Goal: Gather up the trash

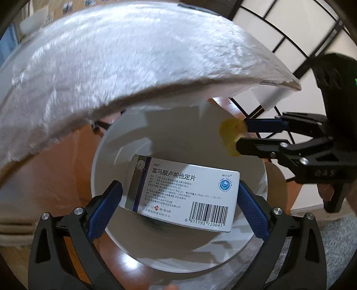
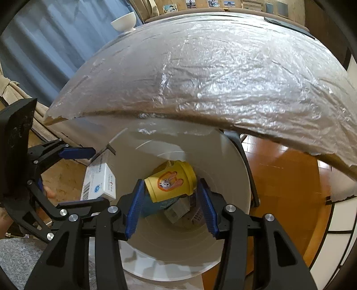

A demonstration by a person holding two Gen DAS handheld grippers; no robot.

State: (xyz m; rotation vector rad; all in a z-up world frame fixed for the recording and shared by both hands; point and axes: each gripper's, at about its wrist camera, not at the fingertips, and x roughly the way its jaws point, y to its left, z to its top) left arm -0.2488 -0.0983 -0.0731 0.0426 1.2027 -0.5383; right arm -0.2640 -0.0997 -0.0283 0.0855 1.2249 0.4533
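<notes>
My left gripper (image 1: pixel 178 207) is shut on a white medicine box (image 1: pixel 185 194) with a barcode, held over the open white trash bin (image 1: pixel 107 156). My right gripper (image 2: pixel 170 205) is shut on a yellow cup (image 2: pixel 170 180) with a rabbit sticker, also held over the bin (image 2: pixel 234 169). In the left wrist view the right gripper (image 1: pixel 242 133) comes in from the right with the yellow cup (image 1: pixel 229 133) blurred. In the right wrist view the left gripper (image 2: pixel 86 176) holds the box (image 2: pixel 100 180) at the bin's left rim. Some packaging (image 2: pixel 178 209) lies at the bin's bottom.
A table covered in crinkled plastic film (image 2: pixel 212 73) overhangs the bin; it also shows in the left wrist view (image 1: pixel 111 62). A white bowl (image 2: pixel 123 21) stands at the table's far edge. The wooden floor (image 2: pixel 283 178) and grey rug (image 2: pixel 20 261) surround the bin.
</notes>
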